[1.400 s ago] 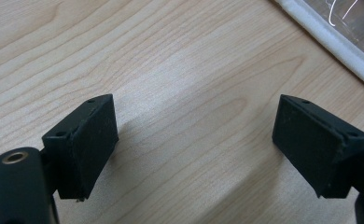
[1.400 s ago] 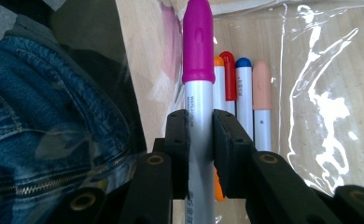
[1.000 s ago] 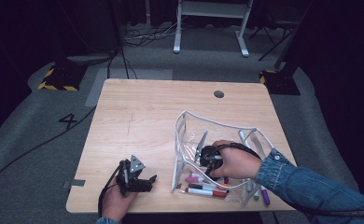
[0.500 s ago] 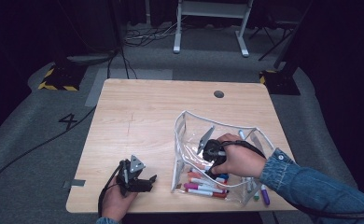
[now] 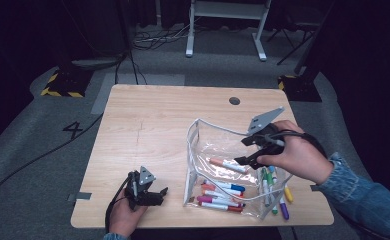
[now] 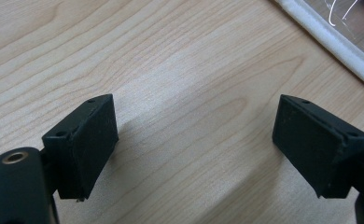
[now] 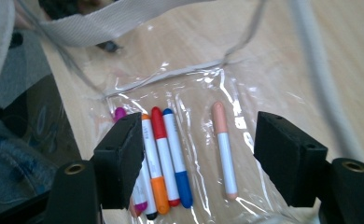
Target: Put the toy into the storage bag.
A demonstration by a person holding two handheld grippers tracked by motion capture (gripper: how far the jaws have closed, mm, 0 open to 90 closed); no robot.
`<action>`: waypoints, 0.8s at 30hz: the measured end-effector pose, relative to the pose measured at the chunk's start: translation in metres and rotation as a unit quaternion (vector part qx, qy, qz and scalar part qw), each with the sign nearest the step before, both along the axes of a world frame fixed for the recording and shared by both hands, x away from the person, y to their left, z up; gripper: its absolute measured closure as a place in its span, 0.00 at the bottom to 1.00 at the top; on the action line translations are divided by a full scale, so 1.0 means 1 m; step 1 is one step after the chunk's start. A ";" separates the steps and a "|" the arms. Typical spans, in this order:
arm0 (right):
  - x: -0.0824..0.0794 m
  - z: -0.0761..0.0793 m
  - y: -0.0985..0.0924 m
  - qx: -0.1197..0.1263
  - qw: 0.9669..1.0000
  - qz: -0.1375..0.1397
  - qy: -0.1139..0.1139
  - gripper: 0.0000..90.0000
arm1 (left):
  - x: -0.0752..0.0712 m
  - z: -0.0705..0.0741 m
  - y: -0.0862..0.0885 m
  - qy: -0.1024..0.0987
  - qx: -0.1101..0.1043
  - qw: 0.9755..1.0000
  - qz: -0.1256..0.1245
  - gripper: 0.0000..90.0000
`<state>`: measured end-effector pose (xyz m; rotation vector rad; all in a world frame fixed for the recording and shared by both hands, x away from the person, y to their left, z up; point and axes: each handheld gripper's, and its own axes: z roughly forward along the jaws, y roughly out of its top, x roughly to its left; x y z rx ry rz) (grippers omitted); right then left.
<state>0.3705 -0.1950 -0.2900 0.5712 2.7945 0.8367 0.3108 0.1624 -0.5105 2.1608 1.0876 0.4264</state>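
A pale wooden table (image 5: 148,130) carries everything. Toward its right near corner lies a clear plastic zip pouch with a white fabric edge (image 5: 199,131), its mouth standing open. Inside it rest several felt markers, the peach-capped white marker (image 5: 227,165) lying alone and apart from a row of red, blue, orange and purple ones (image 5: 218,194). More markers, green and yellow among them (image 5: 269,181), lie at the pouch's right side. The right gripper (image 5: 247,150) hangs above the pouch; its jaws have just been opening and stand wide apart with nothing between them. The left gripper (image 5: 158,195) sits low at the table's near left edge, jaws apart, empty over bare wood.
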 end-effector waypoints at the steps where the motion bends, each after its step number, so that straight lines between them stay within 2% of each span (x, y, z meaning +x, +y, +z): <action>1: 0.000 0.002 -0.005 0.002 1.000 -0.006 -0.001 0.38 | 0.000 0.000 0.000 0.000 0.000 1.000 0.000 0.16; 7: 0.003 0.012 -0.046 0.013 0.999 -0.052 -0.008 0.38 | 0.000 0.000 0.000 0.000 0.000 1.000 0.000 0.16; 10: 0.004 0.014 -0.067 0.028 0.997 -0.072 -0.009 0.39 | -0.001 0.000 0.000 0.005 -0.004 1.000 0.002 0.16; 11: 0.004 0.015 -0.072 0.034 0.996 -0.077 -0.009 0.40 | -0.001 0.000 0.001 0.002 0.003 1.000 -0.001 0.16; 17: 0.007 0.021 -0.109 0.062 0.991 -0.117 -0.015 0.41 | -0.001 0.000 0.001 0.001 0.001 1.000 0.001 0.16; 20: 0.010 0.020 -0.126 0.064 0.988 -0.140 -0.020 0.42 | -0.001 0.000 0.001 0.001 0.001 1.000 0.001 0.16; 21: 0.010 0.020 -0.126 0.064 0.988 -0.140 -0.020 0.42 | -0.001 0.000 0.001 0.001 0.001 1.000 0.001 0.16; 24: 0.012 0.014 -0.143 0.058 0.984 -0.167 -0.021 0.44 | -0.001 0.000 0.001 0.002 0.000 1.000 0.001 0.16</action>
